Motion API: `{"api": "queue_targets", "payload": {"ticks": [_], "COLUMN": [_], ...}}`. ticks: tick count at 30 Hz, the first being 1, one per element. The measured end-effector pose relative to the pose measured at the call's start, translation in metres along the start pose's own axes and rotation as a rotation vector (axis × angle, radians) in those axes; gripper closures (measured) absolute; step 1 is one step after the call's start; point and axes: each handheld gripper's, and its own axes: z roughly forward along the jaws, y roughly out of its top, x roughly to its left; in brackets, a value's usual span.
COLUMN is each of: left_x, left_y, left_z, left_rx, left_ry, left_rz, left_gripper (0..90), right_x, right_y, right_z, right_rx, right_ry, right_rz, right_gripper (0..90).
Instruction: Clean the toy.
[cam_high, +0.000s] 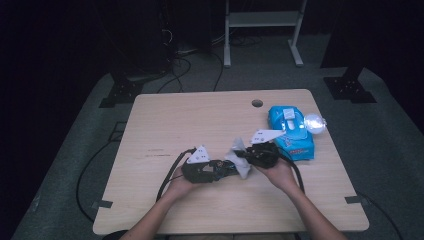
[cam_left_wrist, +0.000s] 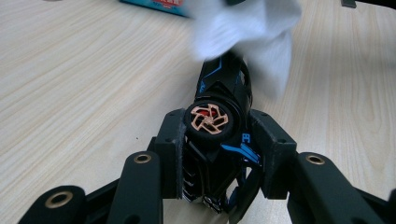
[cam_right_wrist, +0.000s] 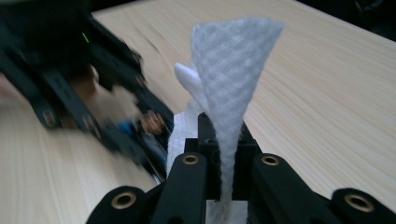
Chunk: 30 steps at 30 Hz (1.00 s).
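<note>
Taking the blue pack of wet wipes (cam_high: 292, 132) near the bench's (cam_high: 165, 120) right edge as the landmark, the left claw (cam_high: 226, 169) lies well to its left and nearer the person, low over the wood. Its jaws are clamped on a black toy car (cam_left_wrist: 219, 140) with blue trim; the car lies on its side between the pads, one copper-spoked wheel facing the left gripper view. Just right of that claw, between it and the pack, a white wet wipe (cam_high: 239, 159) covers the car's far end. The right claw (cam_high: 241, 152), just left of the pack and close beside it, has its jaws pinched together on this wipe, which stands up from them in a crumpled, quilted fold in the right gripper view (cam_right_wrist: 229, 93).
</note>
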Motion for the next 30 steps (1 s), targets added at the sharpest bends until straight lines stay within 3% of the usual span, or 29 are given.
{"api": "queue_targets", "payload": {"ticks": [2,6,11,16,19,24,27,30], "left_x": [0.001,0.002,0.001,0.002,0.001,0.001,0.002,0.001], "left_y": [-0.001,-0.003,-0.003,-0.004,-0.004,-0.004,-0.004,-0.004], "left_z": [0.0,0.0,0.0,0.0,0.0,0.0,0.0,0.0], "left_rx": [-0.002,-0.018,-0.014,-0.017,-0.017,-0.017,-0.017,-0.015], "left_ry": [-0.001,-0.001,0.0,-0.003,-0.004,-0.001,-0.002,0.0], "left_rz": [-0.007,-0.031,-0.031,-0.028,-0.026,-0.025,-0.025,-0.017], "left_gripper": [58.8,58.9,59.0,58.9,58.9,58.9,59.0,59.1], "right_x": [0.01,0.017,0.019,0.008,0.01,0.025,0.03,0.023], "right_y": [0.003,-0.004,-0.015,-0.024,-0.025,-0.018,-0.016,-0.019], "right_z": [0.02,0.031,0.029,0.013,0.014,0.031,0.036,0.028], "right_rx": [0.003,0.013,-0.031,-0.026,-0.031,-0.053,-0.05,-0.045], "right_ry": [0.043,0.051,0.061,-0.015,-0.008,0.079,0.072,0.049], "right_rz": [-0.006,-0.029,-0.073,-0.058,-0.037,-0.02,-0.047,-0.035], "right_gripper": [86.0,85.8,85.7,85.8,85.8,85.8,85.8,85.8]}}
